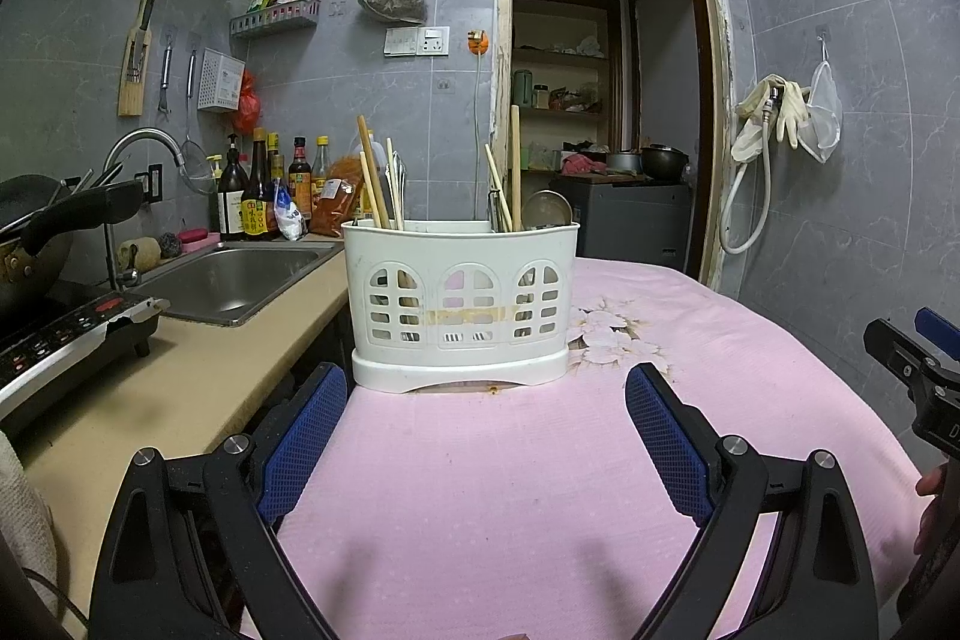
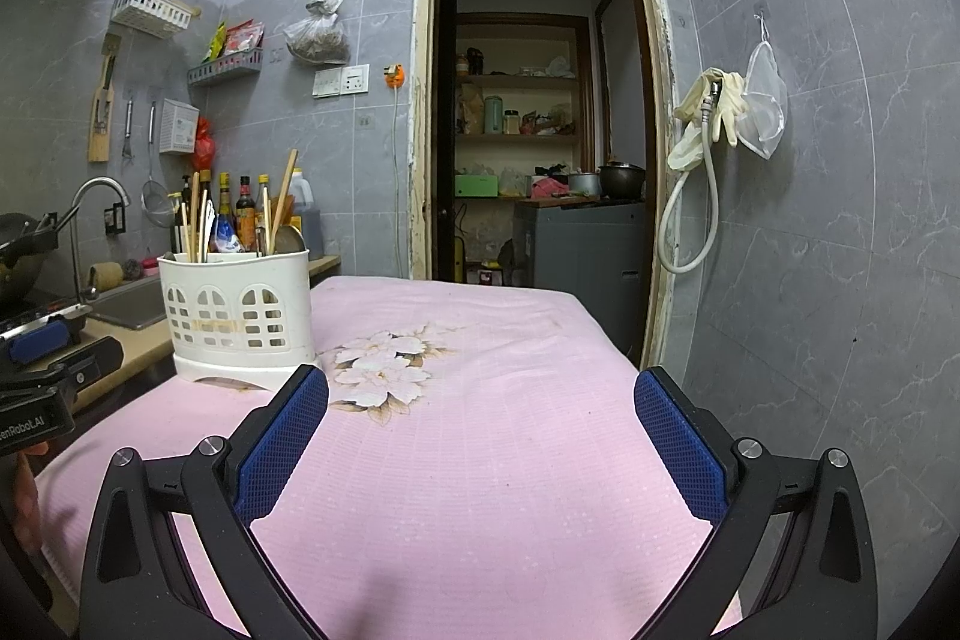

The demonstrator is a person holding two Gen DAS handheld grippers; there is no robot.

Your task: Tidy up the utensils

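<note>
A white plastic utensil holder [image 1: 461, 304] stands upright on the pink cloth, straight ahead of my left gripper [image 1: 487, 385]. Wooden chopsticks [image 1: 373, 181] lean in its left section, and more sticks and a metal spoon [image 1: 545, 209] stand in its right section. My left gripper is open with nothing between its blue pads [image 1: 303, 439]. In the right wrist view the same utensil holder [image 2: 240, 316] sits at the left, beyond my open, empty right gripper [image 2: 480, 388]. The right gripper's body [image 1: 918, 376] shows at the right edge of the left view.
The pink flowered tablecloth [image 2: 480, 460] covers the table. To the left run a beige counter [image 1: 180, 388], a steel sink [image 1: 234, 280], an induction cooker [image 1: 66, 340] with a wok, and sauce bottles [image 1: 258, 202]. A doorway [image 2: 534, 100] and a grey tiled wall lie behind.
</note>
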